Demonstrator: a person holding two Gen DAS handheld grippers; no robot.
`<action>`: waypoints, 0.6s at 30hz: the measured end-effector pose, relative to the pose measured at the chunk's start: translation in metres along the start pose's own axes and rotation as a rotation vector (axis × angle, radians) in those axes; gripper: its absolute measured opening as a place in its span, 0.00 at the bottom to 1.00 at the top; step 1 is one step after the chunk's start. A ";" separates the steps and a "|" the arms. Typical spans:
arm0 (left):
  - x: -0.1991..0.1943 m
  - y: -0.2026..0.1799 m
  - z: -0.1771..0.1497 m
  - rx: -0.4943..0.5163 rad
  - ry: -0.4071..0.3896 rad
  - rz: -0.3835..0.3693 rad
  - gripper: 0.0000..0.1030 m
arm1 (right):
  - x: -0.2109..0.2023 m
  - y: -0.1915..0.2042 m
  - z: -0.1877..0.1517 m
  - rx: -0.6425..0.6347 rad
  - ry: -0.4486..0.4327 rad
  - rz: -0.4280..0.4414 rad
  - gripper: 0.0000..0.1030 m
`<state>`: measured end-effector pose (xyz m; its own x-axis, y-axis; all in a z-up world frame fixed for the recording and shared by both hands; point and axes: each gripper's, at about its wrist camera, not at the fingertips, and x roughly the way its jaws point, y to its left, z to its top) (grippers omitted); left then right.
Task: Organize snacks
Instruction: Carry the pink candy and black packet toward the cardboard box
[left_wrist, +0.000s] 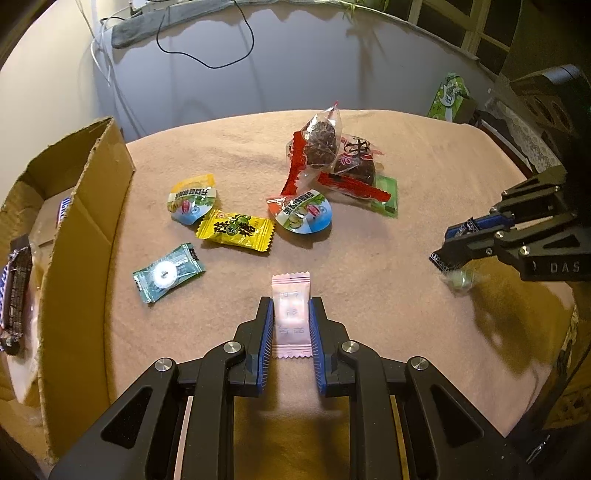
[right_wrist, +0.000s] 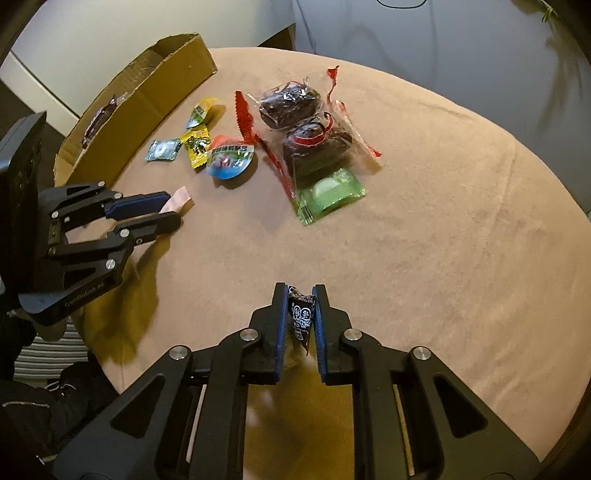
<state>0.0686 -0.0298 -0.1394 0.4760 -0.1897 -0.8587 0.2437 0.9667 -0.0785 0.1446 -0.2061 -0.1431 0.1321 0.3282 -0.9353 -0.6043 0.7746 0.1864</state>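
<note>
Pink cloth covers the tabletop (left_wrist: 406, 155), where the left claw (left_wrist: 291, 325) clamps a light, crinkly pink candy (left_wrist: 290, 314) by its flat sides and the right claw (right_wrist: 301, 317) pinches a black sachet (right_wrist: 301, 319), both bound, likely, for the box (left_wrist: 92, 206).

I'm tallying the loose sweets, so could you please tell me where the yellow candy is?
In the left wrist view, the yellow candy lies left of centre on the tablecloth, between two jelly cups, above the teal mint.
</note>
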 end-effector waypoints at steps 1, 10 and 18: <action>0.000 0.000 0.000 -0.001 -0.002 -0.003 0.17 | -0.001 0.002 -0.002 -0.005 -0.007 -0.008 0.12; -0.027 0.008 0.000 -0.010 -0.068 -0.006 0.17 | -0.027 0.006 0.005 -0.005 -0.083 -0.021 0.11; -0.067 0.039 0.003 -0.038 -0.141 0.039 0.17 | -0.047 0.033 0.034 -0.051 -0.152 0.004 0.11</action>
<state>0.0488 0.0202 -0.0839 0.5991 -0.1720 -0.7820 0.1923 0.9790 -0.0681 0.1451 -0.1776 -0.0823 0.2447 0.4125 -0.8774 -0.6435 0.7460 0.1713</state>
